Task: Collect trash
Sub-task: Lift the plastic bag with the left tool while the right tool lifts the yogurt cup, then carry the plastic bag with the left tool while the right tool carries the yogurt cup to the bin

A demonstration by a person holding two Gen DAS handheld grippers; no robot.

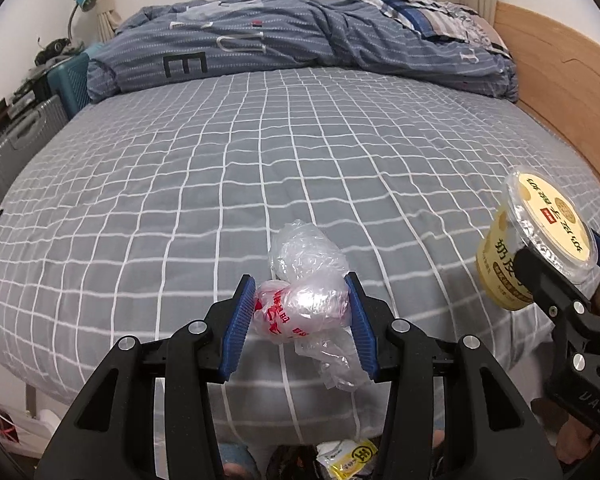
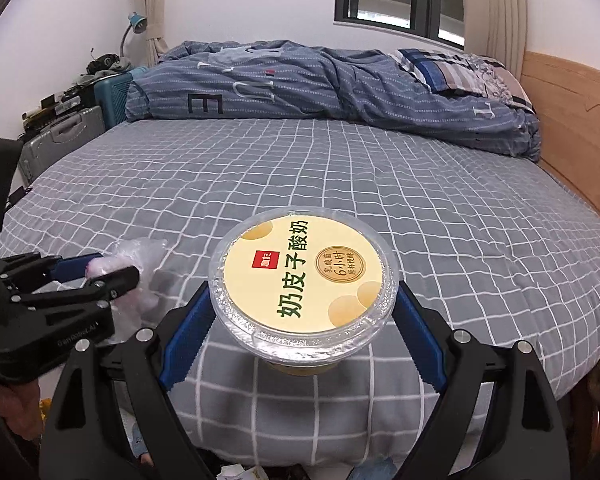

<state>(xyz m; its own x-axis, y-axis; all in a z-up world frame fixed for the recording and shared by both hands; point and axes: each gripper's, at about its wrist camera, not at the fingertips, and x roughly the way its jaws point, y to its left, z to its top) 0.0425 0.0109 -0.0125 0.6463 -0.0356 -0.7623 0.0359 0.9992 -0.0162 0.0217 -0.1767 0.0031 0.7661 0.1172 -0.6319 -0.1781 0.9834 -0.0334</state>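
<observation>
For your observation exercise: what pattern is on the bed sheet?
Grey bed sheet with a white grid; clearest in the right wrist view.

The left gripper (image 1: pixel 302 316) is held tilted downward, and its two blue pads (image 1: pixel 238 322) are pressed from both sides on a crumpled plastic bag (image 1: pixel 300 308). The right gripper (image 2: pixel 304 320) is also pointed downward, with the jaws set wide and closed on a yogurt cup (image 2: pixel 304 280). The two grippers are kept side by side, apart.
</observation>
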